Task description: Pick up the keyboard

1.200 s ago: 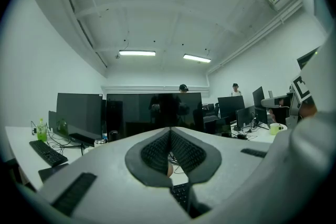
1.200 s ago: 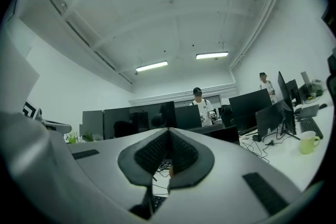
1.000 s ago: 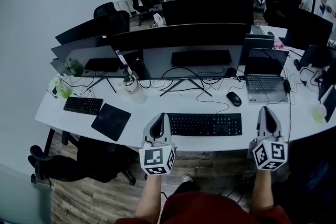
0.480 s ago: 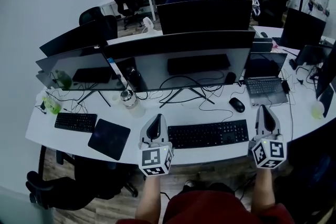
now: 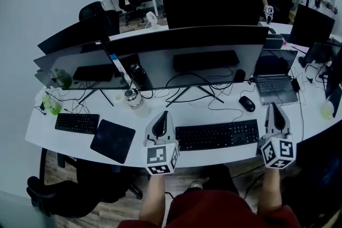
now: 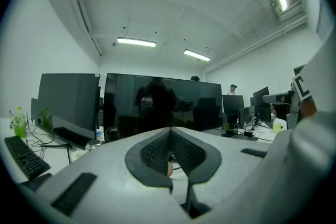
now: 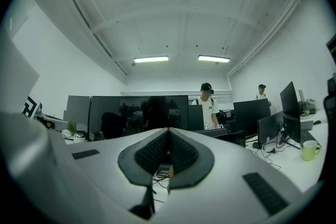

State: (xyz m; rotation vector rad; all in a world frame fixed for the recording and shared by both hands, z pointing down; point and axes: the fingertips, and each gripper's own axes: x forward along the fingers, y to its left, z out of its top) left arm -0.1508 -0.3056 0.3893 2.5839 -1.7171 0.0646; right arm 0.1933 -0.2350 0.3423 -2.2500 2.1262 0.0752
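Desk (image 5: 136, 142): long, white, w/ monitors (image 5: 203, 61) at back.
Keyboard (image 5: 217, 134): black, flat on desk nr front edge, between both grippers; not lifted.
L gripper (image 5: 163, 114): just beside keyboard's left end; jaws clenched, empty.
R gripper (image 5: 273, 106): just beside right end; jaws clenched, empty.
Mouse (image 5: 247, 103): close behind keyboard.
Risk: clenched jaws would likely shove the keyboard, not grip it; an uneven lift could tip it onto the mouse.

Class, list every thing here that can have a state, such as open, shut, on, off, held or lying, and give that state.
left gripper, shut, empty, beside the keyboard's left end.
right gripper, shut, empty, beside its right end.
keyboard, flat on the desk, not gripped.
wide monitor, screen dark.
laptop, lid open.
mouse, on the desk, untouched.
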